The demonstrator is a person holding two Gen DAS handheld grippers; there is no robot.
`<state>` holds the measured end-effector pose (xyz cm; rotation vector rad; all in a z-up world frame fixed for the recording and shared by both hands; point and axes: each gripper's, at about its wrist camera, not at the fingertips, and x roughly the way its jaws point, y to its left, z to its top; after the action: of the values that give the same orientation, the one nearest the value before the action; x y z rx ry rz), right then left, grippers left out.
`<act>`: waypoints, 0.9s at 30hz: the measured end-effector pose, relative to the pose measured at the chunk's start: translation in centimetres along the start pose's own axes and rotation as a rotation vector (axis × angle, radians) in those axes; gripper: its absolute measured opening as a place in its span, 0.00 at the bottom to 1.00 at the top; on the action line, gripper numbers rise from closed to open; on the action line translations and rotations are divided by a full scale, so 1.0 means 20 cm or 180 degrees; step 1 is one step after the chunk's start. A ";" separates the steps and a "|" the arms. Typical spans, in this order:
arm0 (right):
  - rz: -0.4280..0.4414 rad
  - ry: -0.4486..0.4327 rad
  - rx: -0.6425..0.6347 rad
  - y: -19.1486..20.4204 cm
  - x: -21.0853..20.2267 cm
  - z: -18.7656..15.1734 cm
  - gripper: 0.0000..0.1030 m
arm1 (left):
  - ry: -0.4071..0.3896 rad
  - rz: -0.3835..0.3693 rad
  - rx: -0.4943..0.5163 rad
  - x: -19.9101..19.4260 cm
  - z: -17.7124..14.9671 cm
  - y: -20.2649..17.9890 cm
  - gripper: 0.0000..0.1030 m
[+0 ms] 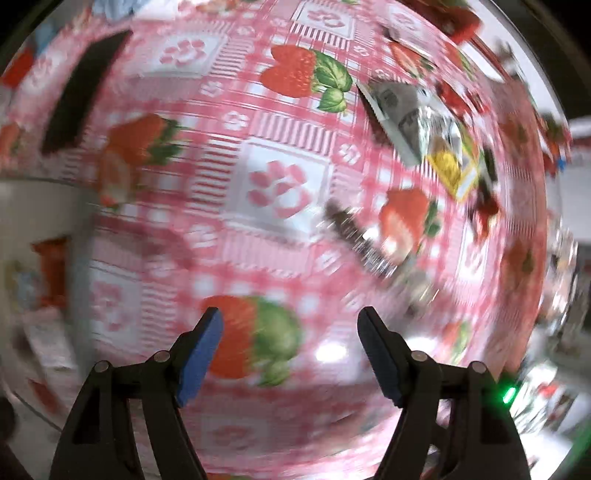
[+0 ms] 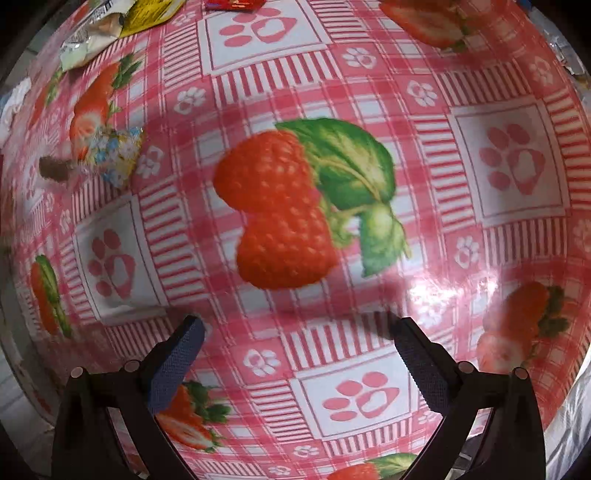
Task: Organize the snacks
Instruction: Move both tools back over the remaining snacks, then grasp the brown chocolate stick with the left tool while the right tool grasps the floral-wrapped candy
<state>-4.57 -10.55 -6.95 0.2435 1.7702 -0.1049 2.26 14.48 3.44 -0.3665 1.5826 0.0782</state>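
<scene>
Two sets of jaws point almost straight down at the worktop (image 2: 480, 92), and both stand wide apart with nothing between them. In the left wrist view, the left gripper (image 1: 290, 328) frames only the printed strawberry of the oilcloth; in the right wrist view, the right gripper (image 2: 291, 325) likewise brackets bare pink check. Neither has hold of a snack, which fits a search or an approach, not a carry.

Outward from the left jaws, the view is smeared. To the right and farther off lies a silver packet (image 1: 402, 110) with a yellow packet (image 1: 452, 166) just beside it, and nearer, a dark foil-edged wrapper (image 1: 354, 232). A long dark bar (image 1: 85, 88) sits at the far left. At the left edge is a pale container (image 1: 44, 206) with what looks like an orange pack (image 1: 55, 269) inside it, though blur prevents certainty; it is probably where snacks are being gathered.

From the right jaws, a flowered wrapper (image 2: 118, 155) lies far left, touching a brown piece (image 2: 55, 168). Pale and yellow packets (image 2: 110, 26) sit at the far left corner. Snacks remain scattered, so sorting looks unfinished.
</scene>
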 end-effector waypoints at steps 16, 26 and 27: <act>0.0032 -0.0014 -0.0035 -0.02 0.00 -0.02 1.00 | -0.0124 0.1083 0.0351 0.29 0.22 -0.38 0.80; 0.0031 -0.0020 -0.0055 -0.01 0.00 -0.02 1.00 | -0.0251 0.0797 0.0656 0.14 0.08 -0.13 0.80; 0.0031 -0.0028 -0.0055 -0.01 0.01 -0.02 1.00 | -0.0234 0.0786 0.0637 0.14 0.08 -0.13 0.80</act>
<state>-4.92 -10.61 -6.99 0.2388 1.7605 -0.0837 4.47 11.87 1.02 -0.0110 1.5408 0.1206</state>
